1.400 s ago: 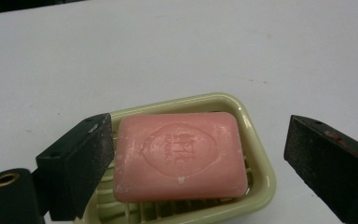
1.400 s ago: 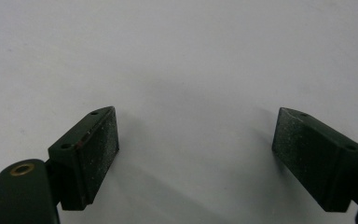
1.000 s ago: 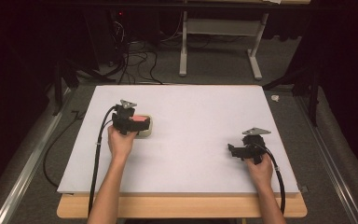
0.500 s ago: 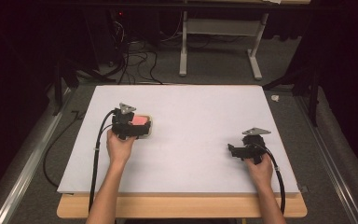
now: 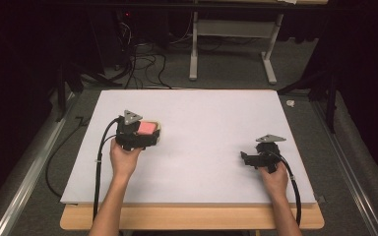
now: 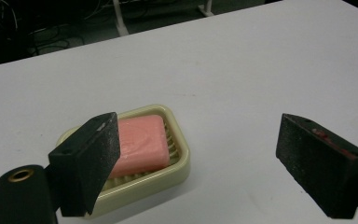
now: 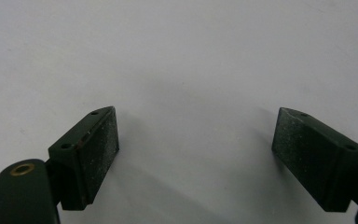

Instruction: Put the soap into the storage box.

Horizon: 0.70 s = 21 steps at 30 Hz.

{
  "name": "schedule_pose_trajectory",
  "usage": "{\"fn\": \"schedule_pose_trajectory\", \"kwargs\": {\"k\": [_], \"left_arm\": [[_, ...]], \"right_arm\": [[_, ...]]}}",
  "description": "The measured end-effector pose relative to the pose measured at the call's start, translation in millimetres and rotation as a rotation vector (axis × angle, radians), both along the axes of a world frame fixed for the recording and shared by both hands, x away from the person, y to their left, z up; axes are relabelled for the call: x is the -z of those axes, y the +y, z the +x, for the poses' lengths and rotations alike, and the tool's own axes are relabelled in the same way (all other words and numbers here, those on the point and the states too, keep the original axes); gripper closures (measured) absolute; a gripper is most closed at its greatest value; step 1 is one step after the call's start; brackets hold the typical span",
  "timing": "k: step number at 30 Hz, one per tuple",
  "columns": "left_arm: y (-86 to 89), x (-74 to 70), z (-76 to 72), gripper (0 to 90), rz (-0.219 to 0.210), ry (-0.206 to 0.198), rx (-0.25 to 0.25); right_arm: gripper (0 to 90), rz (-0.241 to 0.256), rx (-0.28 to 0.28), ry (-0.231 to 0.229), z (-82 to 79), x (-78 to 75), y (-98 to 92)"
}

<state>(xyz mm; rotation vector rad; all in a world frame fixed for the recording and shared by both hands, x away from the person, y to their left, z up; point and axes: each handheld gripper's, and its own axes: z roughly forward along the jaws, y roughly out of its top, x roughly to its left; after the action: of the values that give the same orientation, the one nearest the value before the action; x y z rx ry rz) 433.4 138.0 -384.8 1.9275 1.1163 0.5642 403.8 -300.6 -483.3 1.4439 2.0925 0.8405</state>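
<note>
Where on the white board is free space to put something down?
The white board is bare between the soap dish and the right tool, and along its far edge. The only crowded spot is at the left tool, beside the dish holding pink soap.

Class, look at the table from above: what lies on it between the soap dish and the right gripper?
Nothing. In the high view the stretch of white table between the soap dish and the right gripper is bare.

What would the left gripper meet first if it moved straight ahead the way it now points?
Probably the soap dish with the pink soap: it lies just ahead of the open left gripper, toward its left jaw. Depth is unclear.
</note>
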Motion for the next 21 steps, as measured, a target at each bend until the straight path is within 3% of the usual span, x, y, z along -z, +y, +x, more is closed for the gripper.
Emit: {"fn": "schedule_pose_trajectory", "kwargs": {"k": [21], "left_arm": [[0.9,-2.4,-16.6,15.3,-0.051,0.011,0.063]], "right_arm": [[15.2,-0.001,-0.001,-0.001,0.0,0.0,0.0]]}}
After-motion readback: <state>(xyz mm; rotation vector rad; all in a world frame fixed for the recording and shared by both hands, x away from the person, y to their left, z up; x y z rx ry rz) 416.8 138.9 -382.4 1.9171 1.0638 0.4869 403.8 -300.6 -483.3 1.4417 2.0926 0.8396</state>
